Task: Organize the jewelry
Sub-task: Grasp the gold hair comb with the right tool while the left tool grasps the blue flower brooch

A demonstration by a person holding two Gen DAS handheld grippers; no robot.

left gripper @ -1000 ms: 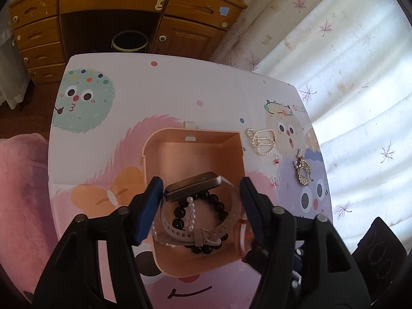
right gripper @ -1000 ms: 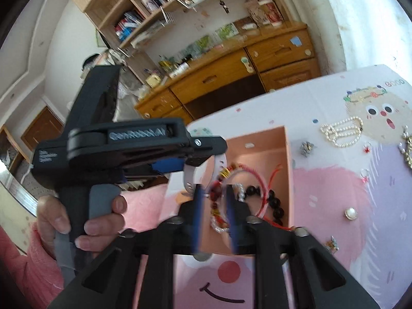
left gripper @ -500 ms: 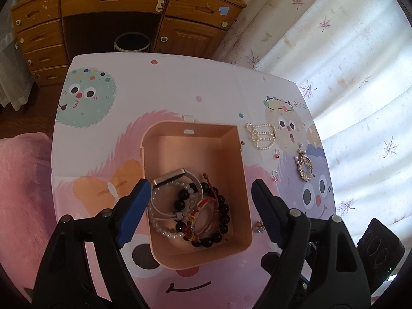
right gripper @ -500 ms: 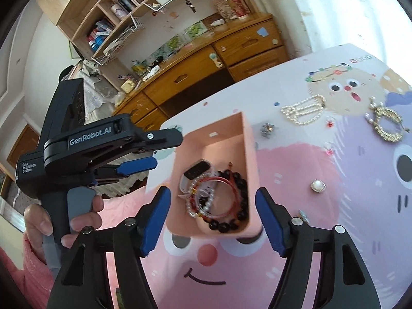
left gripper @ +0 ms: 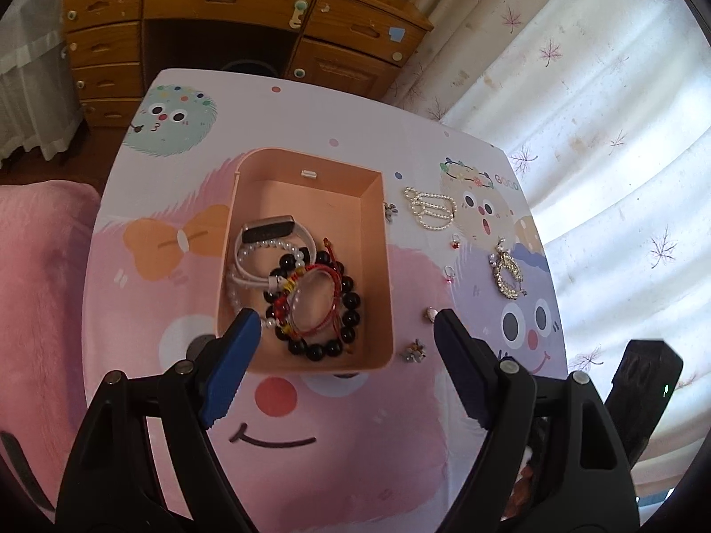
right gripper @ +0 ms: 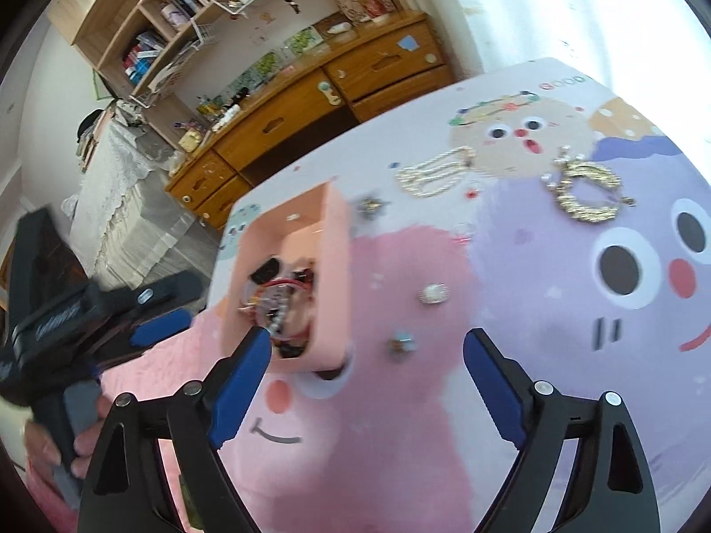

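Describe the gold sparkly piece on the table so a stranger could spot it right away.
Start at the peach box on the cartoon tablecloth, then look right onto the purple monster. The gold rhinestone brooch lies just above its eyes: a glittering open ring, unlike the white pearl strand farther back.

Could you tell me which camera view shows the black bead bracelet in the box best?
The left wrist view: the bracelet lies sharp in the box. The right wrist view shows it blurred, mostly hidden by the box wall.
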